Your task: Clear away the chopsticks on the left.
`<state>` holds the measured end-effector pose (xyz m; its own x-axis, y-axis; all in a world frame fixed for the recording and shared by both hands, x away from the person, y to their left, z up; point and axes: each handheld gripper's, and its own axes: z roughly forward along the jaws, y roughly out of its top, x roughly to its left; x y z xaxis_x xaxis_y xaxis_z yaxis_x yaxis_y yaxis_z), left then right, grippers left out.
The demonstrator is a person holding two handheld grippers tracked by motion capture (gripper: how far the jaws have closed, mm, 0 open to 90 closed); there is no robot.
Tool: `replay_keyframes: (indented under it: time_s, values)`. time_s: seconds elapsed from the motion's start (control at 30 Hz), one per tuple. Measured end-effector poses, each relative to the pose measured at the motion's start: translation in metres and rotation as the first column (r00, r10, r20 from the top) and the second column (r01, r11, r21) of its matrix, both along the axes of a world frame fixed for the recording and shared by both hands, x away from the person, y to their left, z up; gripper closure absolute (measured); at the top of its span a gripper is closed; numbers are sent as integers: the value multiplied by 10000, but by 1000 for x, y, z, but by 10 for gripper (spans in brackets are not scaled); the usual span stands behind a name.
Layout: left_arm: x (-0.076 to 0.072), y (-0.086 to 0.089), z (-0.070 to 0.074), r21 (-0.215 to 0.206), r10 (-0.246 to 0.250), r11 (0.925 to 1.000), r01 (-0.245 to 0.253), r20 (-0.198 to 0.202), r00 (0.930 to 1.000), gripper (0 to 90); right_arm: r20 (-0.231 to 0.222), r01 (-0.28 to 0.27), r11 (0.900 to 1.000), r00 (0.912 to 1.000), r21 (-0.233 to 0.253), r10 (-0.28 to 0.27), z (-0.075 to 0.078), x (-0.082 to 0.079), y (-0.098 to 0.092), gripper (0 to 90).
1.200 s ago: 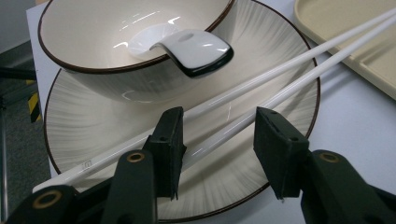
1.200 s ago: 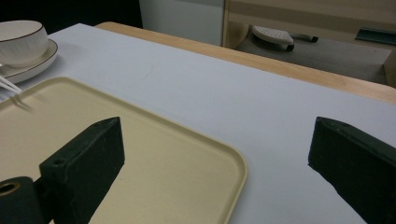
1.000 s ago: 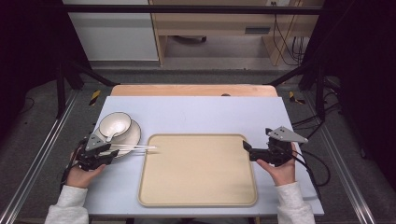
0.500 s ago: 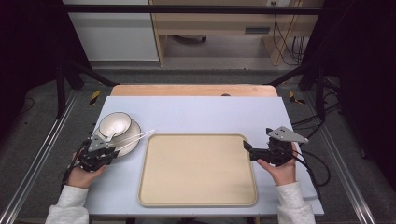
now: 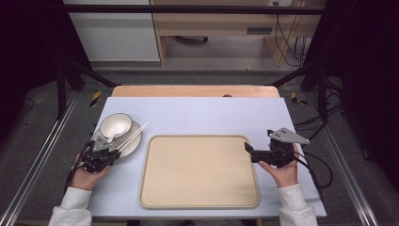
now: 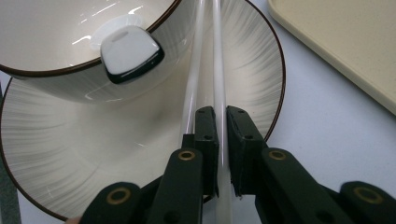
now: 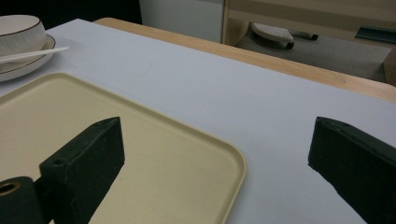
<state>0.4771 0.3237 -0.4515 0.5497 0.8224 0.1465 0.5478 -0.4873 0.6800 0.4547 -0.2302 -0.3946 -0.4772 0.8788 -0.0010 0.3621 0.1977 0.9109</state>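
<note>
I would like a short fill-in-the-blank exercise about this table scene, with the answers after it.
1. The left gripper is shut on one white ____.
2. The bowl stands on a ____.
3. The jaws of the right gripper are ____.
4. The beige tray holds ____.

Missing words: chopstick; plate; open; nothing

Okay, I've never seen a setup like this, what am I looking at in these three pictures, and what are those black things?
A person sits at a table holding a handheld gripper in each hand. The high view looks down from above; the other two come from cameras riding on each gripper, looking along its black jaws. On the table lie a beige tray and a plate carrying a bowl. The left gripper is shut on one white chopstick of a pair resting across the plate. The right gripper is open, holding nothing, at the tray's edge.
</note>
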Motion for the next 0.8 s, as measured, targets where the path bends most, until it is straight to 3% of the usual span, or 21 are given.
replay_keyframes:
  time_s: [0.23, 0.67, 0.8]
  values:
    - [5, -10, 1, -382, 533, 9978, -541, -226, 9983, 777, 22, -16, 10000, 10000, 33, 16, 1, 0, -1, 40]
    - [15, -19, -2, -13, 768, 9970, -771, -661, 9949, 817, -44, -4, 10000, 10000, 46, 4, 1, 0, -1, 41]
    - [15, -20, -2, -101, 805, 9966, -813, -682, 9944, 836, -60, 22, 10000, 10000, 54, -22, 1, 0, -1, 41]
